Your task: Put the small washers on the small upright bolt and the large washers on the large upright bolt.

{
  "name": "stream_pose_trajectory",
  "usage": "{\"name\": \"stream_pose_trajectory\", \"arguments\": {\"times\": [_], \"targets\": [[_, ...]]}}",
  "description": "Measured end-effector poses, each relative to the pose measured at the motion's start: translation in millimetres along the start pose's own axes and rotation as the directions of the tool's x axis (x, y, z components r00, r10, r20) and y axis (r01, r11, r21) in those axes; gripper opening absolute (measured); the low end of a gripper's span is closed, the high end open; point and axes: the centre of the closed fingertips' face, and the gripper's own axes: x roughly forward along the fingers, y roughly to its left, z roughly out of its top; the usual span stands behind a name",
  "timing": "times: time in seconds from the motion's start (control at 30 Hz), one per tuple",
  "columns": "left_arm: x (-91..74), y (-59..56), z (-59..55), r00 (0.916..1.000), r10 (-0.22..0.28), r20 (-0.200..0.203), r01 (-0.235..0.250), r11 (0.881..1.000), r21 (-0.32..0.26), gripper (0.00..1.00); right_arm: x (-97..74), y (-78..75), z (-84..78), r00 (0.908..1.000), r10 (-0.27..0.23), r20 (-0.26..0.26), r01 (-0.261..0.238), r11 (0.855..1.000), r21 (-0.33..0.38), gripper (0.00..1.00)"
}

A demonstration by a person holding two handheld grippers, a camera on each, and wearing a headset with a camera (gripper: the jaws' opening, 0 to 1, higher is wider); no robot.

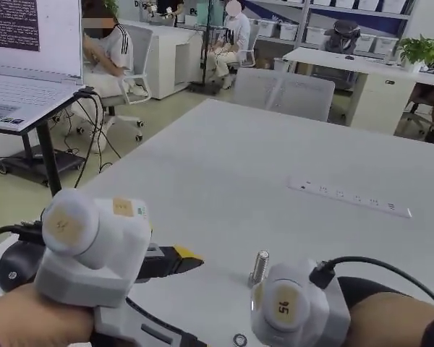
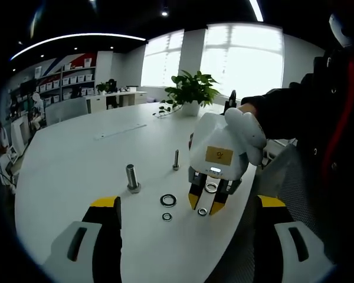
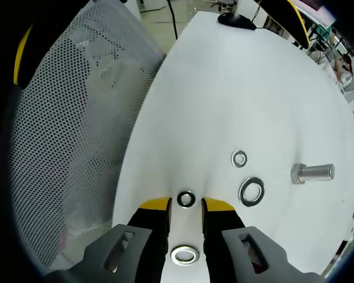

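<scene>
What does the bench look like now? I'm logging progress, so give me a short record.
large bolt: upright, shaft bare
small bolt: upright
large washer: loose, flat on the table
small washer: loose, beside the large one
right gripper: open, jaws either side of another washer
left gripper: open, holding nothing

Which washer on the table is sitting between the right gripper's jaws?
The washer by the table edge, flat between the right gripper's open tips. The small washer and large washer lie clear of it, nearer the large bolt.
</scene>
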Motion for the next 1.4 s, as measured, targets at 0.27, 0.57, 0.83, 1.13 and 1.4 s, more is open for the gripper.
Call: {"name": "stream_pose_trajectory", "arguments": {"times": [0.27, 0.57, 0.83, 1.13, 1.4], "targets": [[-1.1, -1.0, 0.8, 1.0, 0.001, 0.006, -0.001, 1.0, -0.002, 0.93, 0.2, 2.9, 0.9, 0.9997, -0.022, -0.012, 0.022, 0.999, -0.049, 0.17], [-0.7, 0.4, 0.9, 1.0, 0.0, 0.007, 0.0, 1.0, -0.004, 0.93, 0.2, -2.2, 0.1, 0.9999, -0.007, 0.015, 0.007, 1.0, -0.023, 0.14], [1.3, 1.6, 0.0, 1.0, -0.001, 0.005, 0.001, 1.0, -0.006, 0.93, -0.2, -6.1, -3.9, 0.9999, -0.009, 0.013, 0.009, 1.0, -0.009, 0.14], [4.1, 1.2, -1.3, 1.0, -0.009, -0.003, 0.009, 1.0, -0.006, 0.93, -6.0, -9.3, -12.3, 0.9998, -0.015, 0.016, 0.015, 1.0, 0.019, 0.14], [8.3, -0.6, -0.4, 0.9997, -0.022, -0.011, 0.022, 1.0, 0.0, 0.93, -14.0, -13.9, -30.4, 0.9994, -0.032, 0.012, 0.031, 0.998, 0.062, 0.14]]}}
